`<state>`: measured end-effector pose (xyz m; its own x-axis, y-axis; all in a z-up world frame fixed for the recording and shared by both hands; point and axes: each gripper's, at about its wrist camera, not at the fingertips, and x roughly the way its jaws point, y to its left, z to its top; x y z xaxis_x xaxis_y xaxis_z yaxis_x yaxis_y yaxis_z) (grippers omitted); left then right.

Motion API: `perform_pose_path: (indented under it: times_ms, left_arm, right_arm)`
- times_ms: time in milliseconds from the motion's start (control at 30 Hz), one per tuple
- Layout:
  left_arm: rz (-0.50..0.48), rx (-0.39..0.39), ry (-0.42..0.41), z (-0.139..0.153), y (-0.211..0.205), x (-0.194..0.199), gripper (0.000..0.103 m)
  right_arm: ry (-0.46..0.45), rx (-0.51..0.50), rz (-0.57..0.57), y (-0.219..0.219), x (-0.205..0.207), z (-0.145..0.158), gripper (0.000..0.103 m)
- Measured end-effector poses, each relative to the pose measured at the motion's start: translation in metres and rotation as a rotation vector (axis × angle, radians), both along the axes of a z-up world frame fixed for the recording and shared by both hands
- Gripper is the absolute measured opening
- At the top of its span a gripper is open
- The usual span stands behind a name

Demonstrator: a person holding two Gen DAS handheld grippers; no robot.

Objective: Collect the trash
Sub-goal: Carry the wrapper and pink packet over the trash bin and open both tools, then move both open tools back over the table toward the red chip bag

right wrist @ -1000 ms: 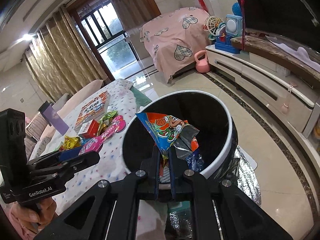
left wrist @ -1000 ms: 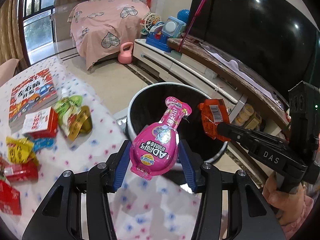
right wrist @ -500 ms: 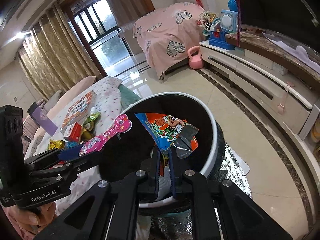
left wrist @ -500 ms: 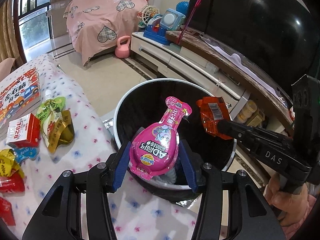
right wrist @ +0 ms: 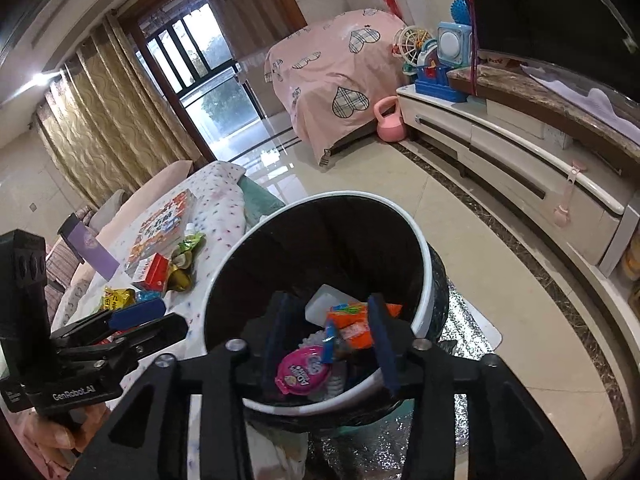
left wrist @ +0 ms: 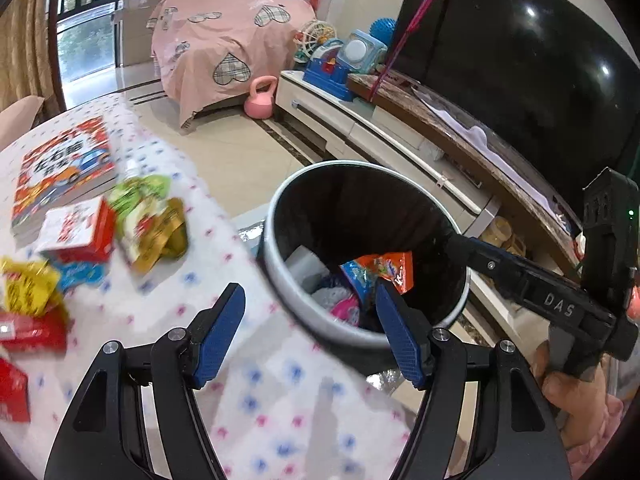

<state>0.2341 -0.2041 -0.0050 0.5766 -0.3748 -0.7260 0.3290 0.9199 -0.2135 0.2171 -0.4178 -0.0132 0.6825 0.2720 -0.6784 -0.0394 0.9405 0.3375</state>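
We see the large dark television screen (left wrist: 520,80) filling the upper right of the left wrist view, above a long white low cabinet (right wrist: 520,160) with a brown marbled top. At upper centre stands furniture draped in a pink cloth with plaid hearts (left wrist: 228,40), a pink kettlebell (left wrist: 261,98) on the floor just beside it. The table under a white cloth with small pink and blue flowers (left wrist: 280,380) takes the lower left, blurred.

The round bin with a white rim and black liner (left wrist: 288,292) sits at centre, against the table edge. Inside it lie the pink bulb-shaped pouch (right wrist: 300,372), lettered "AD", the orange and blue snack wrapper (right wrist: 348,324) and a pale white block (right wrist: 324,304).

On the table at left we read little: a red and white picture book (left wrist: 64,168) with a cartoon car, a red and white carton (left wrist: 80,232), green and gold wrappers (left wrist: 152,224), a yellow packet (left wrist: 28,288) and red packets (left wrist: 32,332), their print blurred.

The left gripper (left wrist: 310,340), marked "GenRobot.AI" in the right wrist view, has its blue-padded jaws opening over the bin's near rim, nothing between them. The right gripper (right wrist: 326,340), marked "DAS", reaches over the bin, jaws opening and holding nothing; the dropped trash shows below the gap
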Motion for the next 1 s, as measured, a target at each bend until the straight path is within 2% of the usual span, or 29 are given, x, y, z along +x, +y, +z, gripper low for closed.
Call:
perform_pose_path:
  times_ms: [233, 433, 700, 1000]
  left_arm:
    - [0.066, -0.030, 0.030, -0.013, 0.050, -0.035, 0.070]
    - [0.157, -0.045, 0.045, -0.023, 0.098, -0.062, 0.070]
    - [0.286, -0.069, 0.069, -0.036, 0.163, -0.092, 0.070]
    - [0.395, -0.080, 0.069, -0.040, 0.215, -0.110, 0.070]
  right_arm:
    - [-0.044, 0.042, 0.001, 0.028, -0.024, 0.004, 0.080]
    - [-0.059, 0.038, 0.064, 0.074, -0.042, 0.003, 0.085]
    - [-0.038, 0.038, 0.160, 0.132, -0.055, -0.008, 0.086]
    - [-0.010, 0.026, 0.258, 0.189, -0.060, -0.020, 0.086]
